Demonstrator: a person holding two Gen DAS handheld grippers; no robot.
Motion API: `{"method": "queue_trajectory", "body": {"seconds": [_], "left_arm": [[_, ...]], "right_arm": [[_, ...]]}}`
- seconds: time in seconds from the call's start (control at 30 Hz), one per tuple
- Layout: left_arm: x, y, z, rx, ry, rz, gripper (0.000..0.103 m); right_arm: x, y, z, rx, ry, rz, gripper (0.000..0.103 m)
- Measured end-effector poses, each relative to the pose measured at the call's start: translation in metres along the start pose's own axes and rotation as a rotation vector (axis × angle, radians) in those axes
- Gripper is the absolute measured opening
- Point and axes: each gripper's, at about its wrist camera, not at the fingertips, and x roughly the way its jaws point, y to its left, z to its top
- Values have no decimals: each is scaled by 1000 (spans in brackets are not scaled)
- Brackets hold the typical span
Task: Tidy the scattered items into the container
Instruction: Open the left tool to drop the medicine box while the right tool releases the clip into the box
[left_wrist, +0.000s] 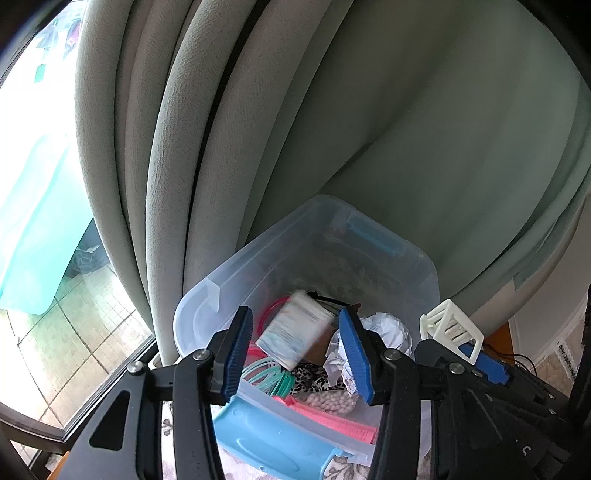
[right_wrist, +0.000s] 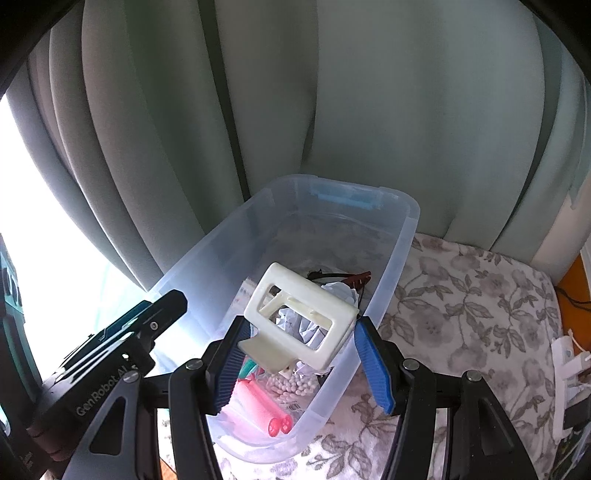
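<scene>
A clear plastic bin (left_wrist: 207, 291) (right_wrist: 399, 236) stands on a floral cloth and holds mixed items. My left gripper (left_wrist: 295, 354) is open above the bin; a blurred flat packet (left_wrist: 295, 328) sits between its fingers, seemingly loose in the air. My right gripper (right_wrist: 299, 354) is over the bin and shut on a white plastic frame (right_wrist: 299, 317), which also shows in the left wrist view (left_wrist: 450, 328). Inside the bin lie crumpled white paper (left_wrist: 384, 328), pink rollers (right_wrist: 266, 406), teal rings (left_wrist: 269, 376) and white beads (right_wrist: 291, 386).
A grey-green curtain (right_wrist: 406, 110) hangs right behind the bin. The floral cloth (right_wrist: 472, 302) spreads to the right of the bin. A window (left_wrist: 33, 184) lies to the left. A white object (right_wrist: 569, 365) lies at the cloth's right edge.
</scene>
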Motion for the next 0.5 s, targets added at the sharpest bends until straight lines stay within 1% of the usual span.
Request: {"method": "queue_trajectory", "body": {"seconds": [0.07,0.13,0.27,0.4,0.5], "left_arm": [[1,-1,0,-1,-2,2,55],[-12,10,4,-4,0,4,57],[-14,11,4,-12,6,4,61],[18,-2,0,-13,9,3,62],[12,0,2,-15,9,3,65]], "right_arm": [[1,0,0,-2,2,3,62],[2,0,0,-1,5,6,62],[3,-2,0,3,8,13,64],[4,-3,-1,5,10,18,65],[3,-3,-1,1,6,21,65]]}}
